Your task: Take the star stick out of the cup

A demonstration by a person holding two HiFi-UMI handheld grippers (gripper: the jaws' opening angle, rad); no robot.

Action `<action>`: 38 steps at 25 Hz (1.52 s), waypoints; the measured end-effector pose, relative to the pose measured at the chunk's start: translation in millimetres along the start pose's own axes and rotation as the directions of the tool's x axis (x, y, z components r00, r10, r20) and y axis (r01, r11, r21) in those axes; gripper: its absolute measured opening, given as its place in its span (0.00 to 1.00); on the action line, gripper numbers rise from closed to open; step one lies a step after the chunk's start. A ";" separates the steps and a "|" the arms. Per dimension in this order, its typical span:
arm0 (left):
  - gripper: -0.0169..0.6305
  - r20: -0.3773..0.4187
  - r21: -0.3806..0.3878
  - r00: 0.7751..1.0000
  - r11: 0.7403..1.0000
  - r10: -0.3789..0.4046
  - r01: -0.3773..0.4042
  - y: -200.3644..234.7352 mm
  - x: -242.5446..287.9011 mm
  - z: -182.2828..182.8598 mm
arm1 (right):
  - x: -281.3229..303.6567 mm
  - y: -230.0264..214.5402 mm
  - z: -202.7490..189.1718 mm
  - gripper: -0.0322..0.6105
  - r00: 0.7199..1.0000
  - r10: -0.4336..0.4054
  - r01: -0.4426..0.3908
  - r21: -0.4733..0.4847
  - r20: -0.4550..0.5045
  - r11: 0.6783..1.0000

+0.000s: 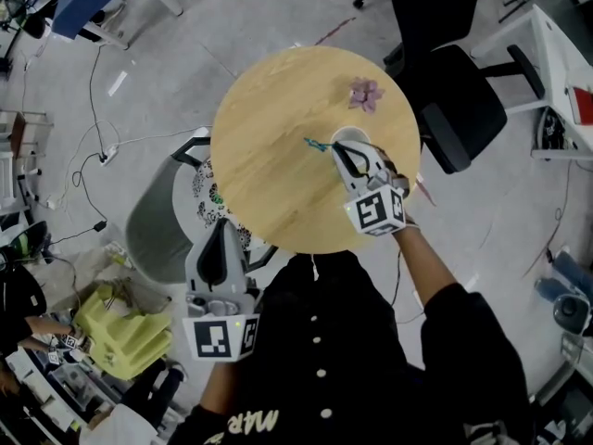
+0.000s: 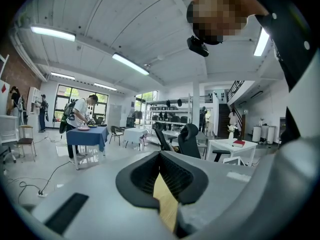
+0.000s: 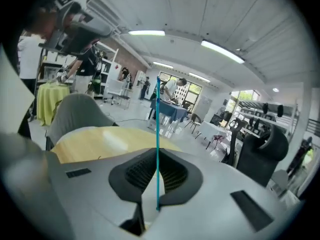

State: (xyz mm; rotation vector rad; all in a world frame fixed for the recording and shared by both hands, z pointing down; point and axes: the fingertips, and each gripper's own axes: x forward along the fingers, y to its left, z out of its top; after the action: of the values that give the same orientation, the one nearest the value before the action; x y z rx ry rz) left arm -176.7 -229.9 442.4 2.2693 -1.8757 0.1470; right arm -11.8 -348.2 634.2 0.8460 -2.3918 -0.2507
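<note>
A white cup (image 1: 352, 135) stands on the round wooden table (image 1: 278, 156), towards its right side. My right gripper (image 1: 341, 153) sits at the cup's near rim, shut on a thin teal stick (image 1: 315, 143) that pokes out to the left. In the right gripper view the stick (image 3: 158, 134) runs straight up between the closed pads of the right gripper (image 3: 158, 156). I cannot tell where its star end is. My left gripper (image 1: 223, 228) hangs at the table's near left edge, jaws together and holding nothing; in its own view the left gripper (image 2: 161, 156) shows only wood behind it.
A purple star-shaped piece (image 1: 366, 92) lies on the table beyond the cup. A grey chair (image 1: 157, 225) stands left of the table and a black office chair (image 1: 459, 105) to its right. Cables trail over the floor at left.
</note>
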 end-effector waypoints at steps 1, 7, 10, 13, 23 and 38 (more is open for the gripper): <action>0.03 0.007 0.003 1.000 1.000 -0.005 0.005 -1.4 -0.4 3.6 | -6.4 -6.5 6.1 0.08 1.000 -0.021 0.020 0.034 0.016 0.999; 0.03 0.053 0.030 0.998 0.999 -0.040 0.038 -8.3 -2.6 27.0 | -60.6 -43.6 51.3 0.08 0.983 -0.138 0.098 0.296 0.120 0.950; 0.03 0.089 0.042 0.994 0.998 -0.057 0.054 -7.6 -3.6 42.5 | -99.9 -64.5 79.4 0.08 0.965 -0.201 0.120 0.397 0.169 0.910; 0.03 0.111 0.051 0.991 0.996 -0.079 0.073 -9.5 -3.7 54.9 | -144.6 -87.7 105.3 0.08 0.934 -0.288 0.167 0.450 0.214 0.877; 0.03 0.180 0.075 0.972 0.987 -0.152 0.140 -27.4 -2.0 91.6 | -267.6 -126.6 164.6 0.08 0.813 -0.467 0.212 0.570 0.349 0.794; 0.03 0.202 0.103 0.973 0.990 -0.112 0.092 -16.5 -17.6 103.4 | -350.8 -125.0 164.6 0.08 0.748 -0.587 0.327 0.596 0.312 0.733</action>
State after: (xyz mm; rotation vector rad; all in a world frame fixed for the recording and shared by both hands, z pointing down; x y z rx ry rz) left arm -168.7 -231.8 336.6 2.5256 -1.8784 -0.0201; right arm 176.9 -229.4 293.6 1.8601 -2.6978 -0.0079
